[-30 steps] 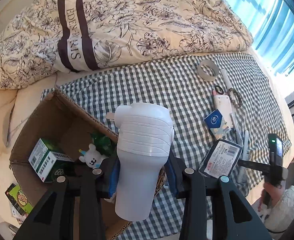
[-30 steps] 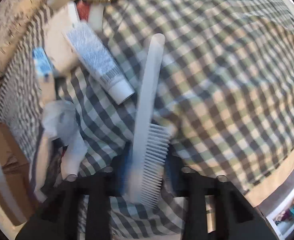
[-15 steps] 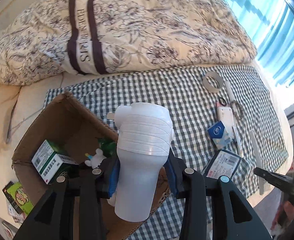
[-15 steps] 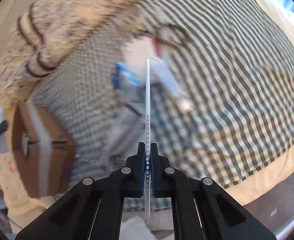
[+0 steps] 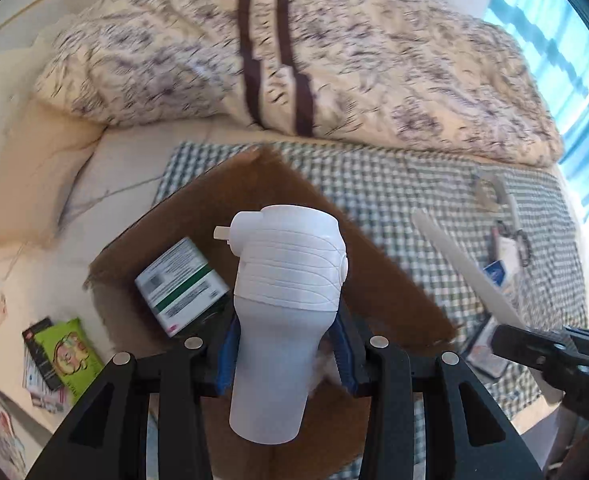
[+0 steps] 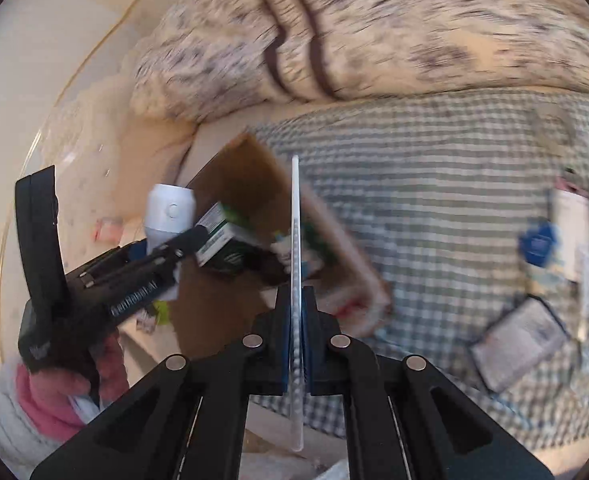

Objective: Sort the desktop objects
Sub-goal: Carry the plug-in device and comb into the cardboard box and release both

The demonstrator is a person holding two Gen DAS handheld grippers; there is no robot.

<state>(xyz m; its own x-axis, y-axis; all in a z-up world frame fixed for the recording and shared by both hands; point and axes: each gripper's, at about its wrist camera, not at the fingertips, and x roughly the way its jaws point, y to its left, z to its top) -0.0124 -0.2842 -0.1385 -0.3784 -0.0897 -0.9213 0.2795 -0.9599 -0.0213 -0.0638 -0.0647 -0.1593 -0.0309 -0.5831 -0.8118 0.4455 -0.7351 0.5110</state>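
The task is judged to be roughly midway. A white plug-in device (image 5: 288, 280) is clamped by its narrow base between the blue pads of the left gripper (image 5: 286, 354) and is held above the open cardboard box (image 5: 378, 280), not yet let go. Inside the box a green-and-white carton (image 5: 182, 280) is already stored, and a small white toy figure with some green packaging (image 6: 284, 246) is seen beside it in the right wrist view. A white comb (image 6: 295, 280) is pinched edge-on in the right gripper (image 6: 295, 354), whose jaws are closed tight on it; its handle is pointed toward the box's near rim, with the box well ahead of it. On the checked cloth (image 5: 394, 188) several things are left to be sorted: a flat dark-edged pouch (image 6: 522, 340), a blue-and-white packet (image 6: 538, 242), a white tube or case (image 6: 570, 224), and what may be scissors and a tape roll farther off, though the blur makes these uncertain. A few packets (image 5: 60, 352) are lying outside the box beyond its left side. Both held items are therefore counted as pending, and the cloth is far from cleared.
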